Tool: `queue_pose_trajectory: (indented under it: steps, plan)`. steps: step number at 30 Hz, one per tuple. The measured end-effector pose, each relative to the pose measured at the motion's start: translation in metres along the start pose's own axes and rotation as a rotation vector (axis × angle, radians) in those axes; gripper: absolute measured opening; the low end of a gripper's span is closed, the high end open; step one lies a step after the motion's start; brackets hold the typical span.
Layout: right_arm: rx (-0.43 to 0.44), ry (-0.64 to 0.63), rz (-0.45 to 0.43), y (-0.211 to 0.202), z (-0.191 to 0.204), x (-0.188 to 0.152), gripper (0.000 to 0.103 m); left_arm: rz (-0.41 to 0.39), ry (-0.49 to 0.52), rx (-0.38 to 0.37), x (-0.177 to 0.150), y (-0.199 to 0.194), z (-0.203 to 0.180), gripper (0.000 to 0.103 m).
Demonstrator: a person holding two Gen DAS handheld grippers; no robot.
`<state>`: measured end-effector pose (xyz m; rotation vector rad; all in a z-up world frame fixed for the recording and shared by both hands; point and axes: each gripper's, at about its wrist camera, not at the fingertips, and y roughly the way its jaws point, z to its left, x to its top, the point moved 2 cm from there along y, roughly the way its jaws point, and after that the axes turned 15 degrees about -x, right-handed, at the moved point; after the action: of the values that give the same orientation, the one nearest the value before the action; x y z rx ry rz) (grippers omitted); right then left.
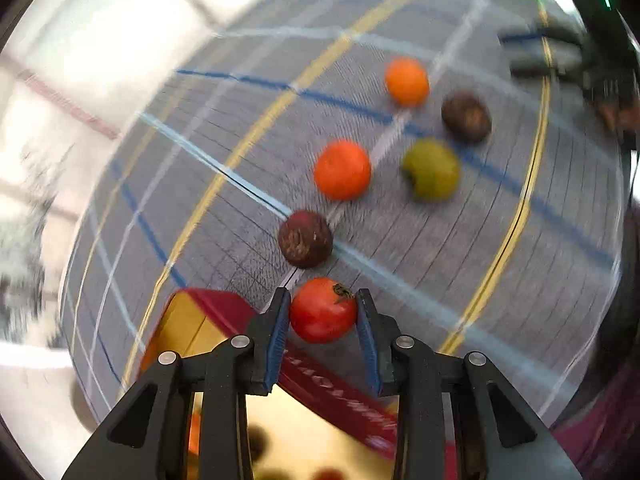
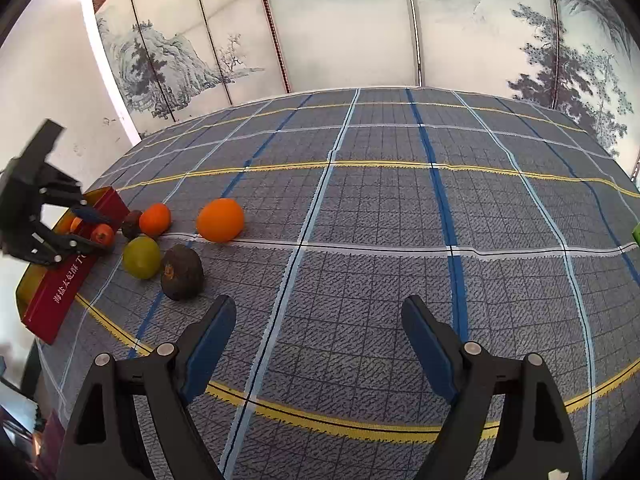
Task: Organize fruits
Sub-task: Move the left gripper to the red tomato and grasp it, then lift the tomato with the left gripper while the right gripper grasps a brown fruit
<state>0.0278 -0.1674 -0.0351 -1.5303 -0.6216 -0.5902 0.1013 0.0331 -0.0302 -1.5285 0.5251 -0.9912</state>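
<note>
Five fruits lie loose on the tablecloth [image 2: 360, 280]; left gripper [image 1: 323, 314] clamps a red fruit [image 1: 322, 310] over the red box [image 2: 60, 292], right gripper [image 2: 318, 340] spread, idle.

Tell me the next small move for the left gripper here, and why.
Probably carry the red fruit a little further over the red box and release. The left gripper is shut on it above the box's rim, and other fruit already lies inside. The right gripper hangs open, apart.
</note>
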Motion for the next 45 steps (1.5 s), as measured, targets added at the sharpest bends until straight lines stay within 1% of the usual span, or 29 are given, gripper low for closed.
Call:
queue_pose_trajectory:
  steps: [1, 3, 7, 9, 12, 14, 16, 19, 21, 23, 24, 25, 26, 27, 28, 30, 32, 34, 37, 39, 42, 45]
  plan:
    - [0.0, -0.003, -0.004, -0.001, 0.0, 0.0, 0.082, -0.041, -0.037, 0.008, 0.0, -0.009, -0.008, 0.034]
    - [0.01, -0.013, -0.013, -0.003, 0.002, -0.001, 0.082, -0.126, -0.12, -0.007, 0.004, -0.026, -0.018, 0.034]
    - [0.069, -0.027, -0.01, -0.008, 0.008, -0.002, 0.082, -0.286, -0.303, -0.081, -0.002, -0.056, -0.048, 0.034]
    - [0.124, -0.014, -0.01, -0.011, 0.01, 0.001, 0.083, -0.329, -0.383, -0.123, -0.008, -0.062, -0.053, 0.034]
    - [0.201, -0.031, -0.014, -0.013, 0.022, 0.007, 0.082, -0.373, -0.454, -0.129, -0.011, -0.069, -0.066, 0.034]
    - [0.215, -0.089, -0.01, -0.011, 0.039, 0.01, 0.082, -0.406, -0.501, -0.132, -0.018, -0.074, -0.071, 0.034]
    - [0.208, -0.167, -0.004, -0.007, 0.058, 0.012, 0.082, -0.42, -0.536, -0.121, -0.026, -0.083, -0.078, 0.034]
    - [0.204, -0.22, 0.001, 0.001, 0.078, 0.017, 0.082, -0.43, -0.56, -0.088, -0.038, -0.089, -0.079, 0.034]
    - [0.174, -0.236, 0.017, 0.012, 0.086, 0.02, 0.078, -0.43, -0.57, -0.061, -0.045, -0.094, -0.081, 0.034]
    - [0.19, -0.23, 0.046, 0.021, 0.091, 0.024, 0.064, -0.441, -0.584, -0.048, -0.052, -0.099, -0.08, 0.034]
    - [0.198, -0.23, 0.063, 0.025, 0.093, 0.025, 0.061, -0.446, -0.59, -0.043, -0.055, -0.1, -0.079, 0.034]
    - [0.191, -0.239, 0.076, 0.029, 0.096, 0.025, 0.052, -0.455, -0.603, -0.024, -0.06, -0.103, -0.079, 0.034]
    - [0.189, -0.245, 0.067, 0.028, 0.096, 0.026, 0.031, -0.46, -0.614, -0.006, -0.065, -0.106, -0.078, 0.034]
    - [0.209, -0.243, 0.072, 0.029, 0.097, 0.026, 0.031, -0.464, -0.623, 0.005, -0.069, -0.107, -0.077, 0.034]
    - [0.205, -0.239, 0.07, 0.028, 0.098, 0.025, 0.031, -0.471, -0.642, 0.017, -0.075, -0.107, -0.074, 0.034]
    - [0.173, -0.243, 0.055, 0.025, 0.098, 0.024, 0.031, -0.478, -0.671, 0.028, -0.086, -0.108, -0.07, 0.034]
    - [0.154, -0.209, 0.027, 0.018, 0.091, 0.022, 0.031, -0.479, -0.706, 0.058, -0.1, -0.108, -0.063, 0.034]
    - [0.12, -0.142, 0.012, 0.013, 0.075, 0.022, 0.031, -0.482, -0.733, 0.064, -0.111, -0.109, -0.056, 0.034]
    - [0.088, -0.028, 0.028, 0.016, 0.047, 0.023, 0.031, -0.502, -0.768, 0.087, -0.127, -0.111, -0.047, 0.034]
    - [0.07, 0.021, 0.038, 0.018, 0.034, 0.024, 0.031, -0.507, -0.789, 0.114, -0.14, -0.112, -0.042, 0.034]
    - [0.053, 0.035, 0.047, 0.02, 0.03, 0.024, 0.031, -0.517, -0.838, 0.112, -0.159, -0.109, -0.033, 0.034]
    - [0.043, 0.023, 0.056, 0.023, 0.031, 0.025, 0.031, -0.515, -0.864, 0.116, -0.17, -0.105, -0.029, 0.034]
